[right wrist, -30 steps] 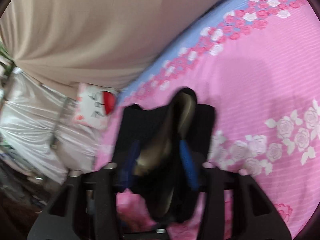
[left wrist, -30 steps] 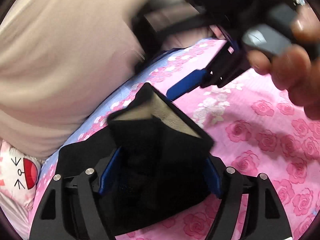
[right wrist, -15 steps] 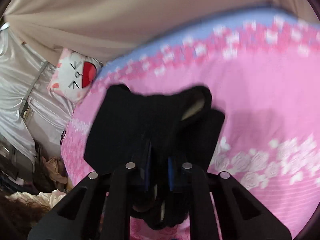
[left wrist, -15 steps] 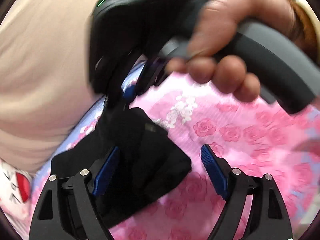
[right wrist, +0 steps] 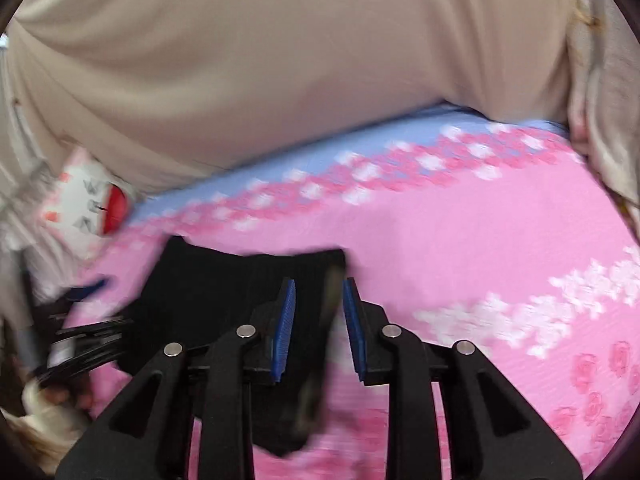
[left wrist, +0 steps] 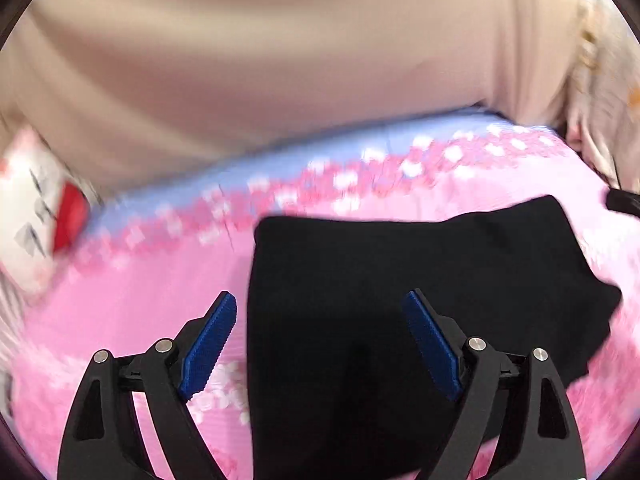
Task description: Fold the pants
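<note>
The black pants (left wrist: 440, 272) lie folded on the pink flowered bedsheet (left wrist: 132, 304). My left gripper (left wrist: 320, 296) hovers over their left part, its jaws opening wide; the cloth lies below them and neither pad touches it. In the right wrist view the pants (right wrist: 208, 280) reach under my right gripper (right wrist: 319, 282), whose jaws are opening. A raised edge of the pants with a brownish lining (right wrist: 330, 304) stands between the blue pads, with a gap on each side. The left gripper's black frame (right wrist: 80, 340) and a hand (right wrist: 40, 400) show at the far left.
A beige cloth (left wrist: 280, 60) hangs along the far side of the bed. A white cushion with a cat face and a red patch (right wrist: 86, 208) sits at the left. A pale blue band with roses (right wrist: 320, 156) runs along the sheet's far edge.
My left gripper let go of the pants, opened wider and swung away to one side. My right gripper closed on the pants' raised edge, then started to part. The pants now lie flatter.
</note>
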